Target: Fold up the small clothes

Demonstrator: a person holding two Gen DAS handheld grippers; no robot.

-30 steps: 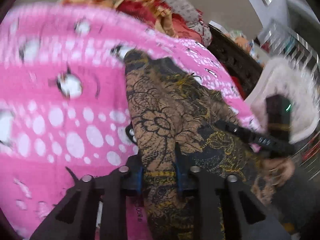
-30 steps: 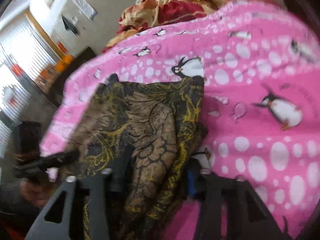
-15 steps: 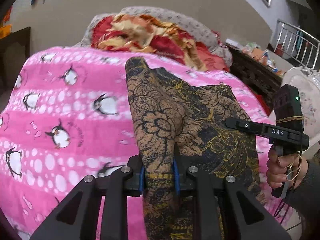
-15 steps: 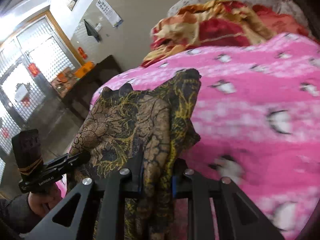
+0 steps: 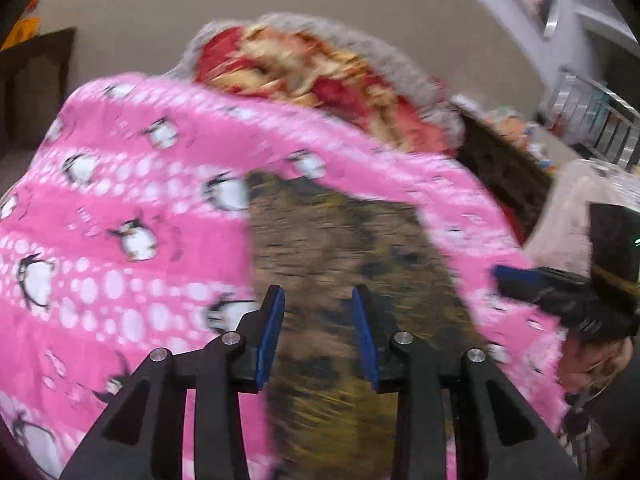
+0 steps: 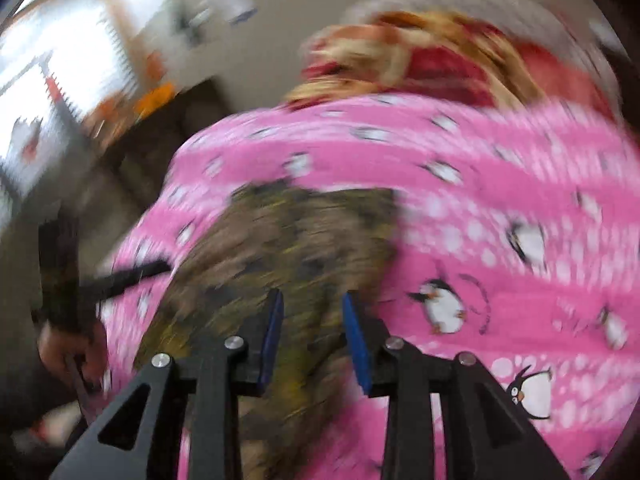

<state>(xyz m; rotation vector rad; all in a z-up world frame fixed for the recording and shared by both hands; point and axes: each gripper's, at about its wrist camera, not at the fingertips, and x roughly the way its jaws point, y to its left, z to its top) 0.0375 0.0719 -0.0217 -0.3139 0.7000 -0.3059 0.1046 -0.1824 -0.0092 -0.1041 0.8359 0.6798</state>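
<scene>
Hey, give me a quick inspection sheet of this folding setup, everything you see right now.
Surface: pink penguin blanket covers the bed.
Job's things: brown patterned garment lies on the blanket; blurred, fold state unclear.
Clutter: red and yellow bedding heaped at the far end.
Grippers: left hand-held gripper open above the garment, holding nothing; right hand-held gripper open too, holding nothing.
Cables: nothing seen.
Surroundings: dark wooden furniture beside the bed, metal railing beyond, bright window on the other side.
</scene>
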